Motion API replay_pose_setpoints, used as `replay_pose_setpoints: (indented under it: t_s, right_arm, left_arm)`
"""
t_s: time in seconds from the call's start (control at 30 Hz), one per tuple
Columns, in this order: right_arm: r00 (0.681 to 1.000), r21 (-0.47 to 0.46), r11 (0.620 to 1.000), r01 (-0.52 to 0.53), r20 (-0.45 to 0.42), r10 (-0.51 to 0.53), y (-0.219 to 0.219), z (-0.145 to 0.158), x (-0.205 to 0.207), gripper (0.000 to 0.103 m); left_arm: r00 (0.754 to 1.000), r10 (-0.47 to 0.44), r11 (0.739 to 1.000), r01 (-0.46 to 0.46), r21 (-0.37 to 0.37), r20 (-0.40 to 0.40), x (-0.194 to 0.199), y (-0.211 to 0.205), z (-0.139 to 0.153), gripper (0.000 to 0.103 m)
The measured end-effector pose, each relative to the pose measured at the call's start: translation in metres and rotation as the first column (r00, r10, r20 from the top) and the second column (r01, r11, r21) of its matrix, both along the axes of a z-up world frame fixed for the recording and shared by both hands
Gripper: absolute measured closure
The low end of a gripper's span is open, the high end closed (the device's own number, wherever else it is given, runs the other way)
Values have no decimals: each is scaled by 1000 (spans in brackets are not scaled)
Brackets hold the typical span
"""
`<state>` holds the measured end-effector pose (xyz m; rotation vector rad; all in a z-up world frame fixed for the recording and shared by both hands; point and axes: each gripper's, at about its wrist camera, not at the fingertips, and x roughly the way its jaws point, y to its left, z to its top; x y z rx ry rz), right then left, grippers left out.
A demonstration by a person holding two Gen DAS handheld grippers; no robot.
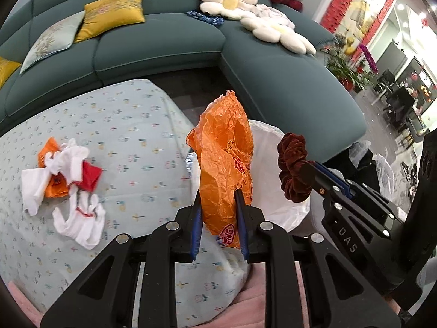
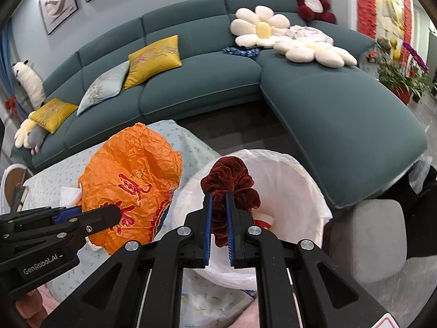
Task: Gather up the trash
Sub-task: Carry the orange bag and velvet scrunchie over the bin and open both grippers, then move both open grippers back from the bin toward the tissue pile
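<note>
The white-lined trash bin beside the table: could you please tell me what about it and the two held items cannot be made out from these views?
- Bin contents: right wrist view shows only a red-and-white scrap; the scrunchie and right tool hide the rest.
- Trash bin in the left wrist view: the orange plastic bag covers most of it.
- Bag's printed text: crumpled, partly behind the left tool.
- Bin's base: cut off behind the tools in both views.
</note>
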<state>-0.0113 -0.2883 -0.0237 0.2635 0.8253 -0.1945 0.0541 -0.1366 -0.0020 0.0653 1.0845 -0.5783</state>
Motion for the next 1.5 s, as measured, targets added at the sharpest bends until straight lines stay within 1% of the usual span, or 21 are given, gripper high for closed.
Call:
replay_pose_setpoints:
  t_s: [0.13,0.17,0.2,0.23,0.27,0.33,0.43,0.7,0.97,1.2,1.33,1.4,1.43,1.47,1.5]
  right_arm:
    - [1000,6,1000,20,-11,-19,-12,-7,-4,94]
    - [1000,8,1000,24,-13,-24,-13,-8,-4,92]
    - [1000,13,1000,27,-15,-27,-16,-9,-4,91]
    - [999,19,999,32,-17,-32,-18,-10,-5,88]
    - [999,20,999,45,-14,-45,-20,-11,-6,88]
    - [999,25,998,51,-12,-51,-24,-11,-6,87]
    - [998,22,998,63,-8,-63,-25,-10,-7,81]
    - [999,3,999,49,-1,-49,-18,-4,-7,79]
    - [1000,-16,1000,-11,3,11,10,4,0,78]
    - [996,-21,996,-91,-11,90,54,3,12,78]
    - [990,-25,990,-139,-24,139,81,1,20,78]
    - [986,-29,986,-163,-29,162,95,0,23,73]
    - [985,-34,985,-170,-27,169,101,0,24,67]
    - [984,-35,984,-176,-25,175,106,0,26,65]
    - [982,-33,982,-187,-25,186,112,1,27,65]
  left_arm:
    - [1000,-21,1000,21,-3,-5,-1,-14,-2,81]
    - [1000,-25,1000,25,-5,-8,-2,-17,-2,80]
    - [999,-28,1000,28,-6,-15,-1,-20,-3,77]
    - [999,-28,1000,28,-13,-27,0,-23,-5,75]
    - [999,-25,1000,25,-17,-30,1,-24,-6,75]
    - [1000,-19,1000,19,-11,-23,1,-27,-6,69]
    - [1000,-7,1000,7,-2,-18,1,-27,-6,62]
    - [999,31,999,-31,9,-19,3,-9,-11,62]
    - [995,94,996,-94,12,-19,7,24,-12,62]
    - [986,164,986,-164,20,-21,13,67,-17,62]
    - [977,213,977,-213,19,-28,18,96,-20,62]
    - [972,231,973,-231,16,-29,20,109,-21,62]
    - [970,242,970,-242,17,-26,21,117,-21,62]
    - [969,247,969,-247,18,-24,22,123,-21,62]
    - [967,252,968,-252,18,-24,23,127,-22,62]
